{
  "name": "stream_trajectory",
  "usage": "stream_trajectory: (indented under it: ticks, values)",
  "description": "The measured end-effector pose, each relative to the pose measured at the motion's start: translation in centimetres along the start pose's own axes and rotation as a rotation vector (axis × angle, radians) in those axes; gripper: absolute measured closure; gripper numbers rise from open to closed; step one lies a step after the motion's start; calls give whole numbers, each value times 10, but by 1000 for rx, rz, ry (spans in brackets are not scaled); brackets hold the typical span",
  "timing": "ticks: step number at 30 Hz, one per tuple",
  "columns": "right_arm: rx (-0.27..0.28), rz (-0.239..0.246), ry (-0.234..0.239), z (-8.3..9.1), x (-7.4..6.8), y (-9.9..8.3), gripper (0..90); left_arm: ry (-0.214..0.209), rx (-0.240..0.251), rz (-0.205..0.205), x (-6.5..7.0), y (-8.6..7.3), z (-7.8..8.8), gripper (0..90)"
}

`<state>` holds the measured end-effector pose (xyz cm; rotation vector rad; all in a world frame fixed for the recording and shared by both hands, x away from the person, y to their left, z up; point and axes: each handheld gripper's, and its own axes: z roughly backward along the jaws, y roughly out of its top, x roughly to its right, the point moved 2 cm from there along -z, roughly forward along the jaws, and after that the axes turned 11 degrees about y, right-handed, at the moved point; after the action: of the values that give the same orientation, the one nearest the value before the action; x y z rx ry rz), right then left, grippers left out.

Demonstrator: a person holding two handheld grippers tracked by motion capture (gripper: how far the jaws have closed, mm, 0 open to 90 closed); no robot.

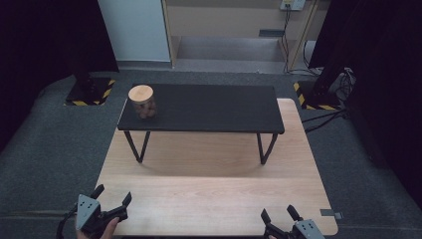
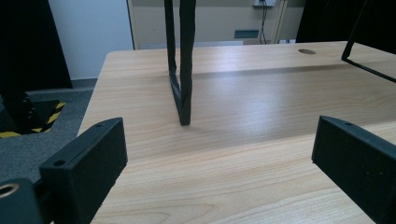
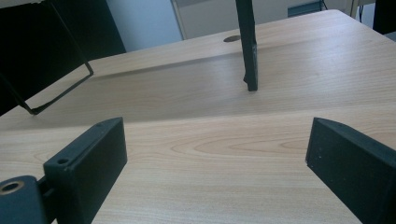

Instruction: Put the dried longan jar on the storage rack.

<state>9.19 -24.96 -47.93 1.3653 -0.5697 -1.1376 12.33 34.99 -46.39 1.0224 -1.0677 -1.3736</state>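
I see a light wooden tabletop [image 1: 214, 194] carrying a low black shelf on metal legs [image 1: 209, 112]; a wood-lidded clear jar [image 1: 143, 101] stands at the shelf's left end.

From above, your scene is dim at the edges and brighter in the middle: the corners fall to near black, and the light wooden surface [image 1: 214, 189] takes most of the light. The black raised shelf [image 1: 201, 108] throws a soft, broad shadow onto the wood beneath it, so the light reaches you from overhead. The high view is soft and slightly grainy. In your left gripper view, a pale sheen lies across the wood behind the shelf leg [image 2: 183, 60]. Your tongs [image 2: 219, 154] sit close to the lens, dark with little surface detail.
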Motion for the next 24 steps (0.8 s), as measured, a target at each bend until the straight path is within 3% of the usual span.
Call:
stream_trajectory:
  ticks: [13, 24]
  values:
    - [-3, 1, -1, -1, 0, 0, 53, 21, -13, -24, 3, -2, 4, 18]
    - [2, -1, -3, 0, 1, -1, 52, 29, -12, -19, 4, -2, 5, 18]
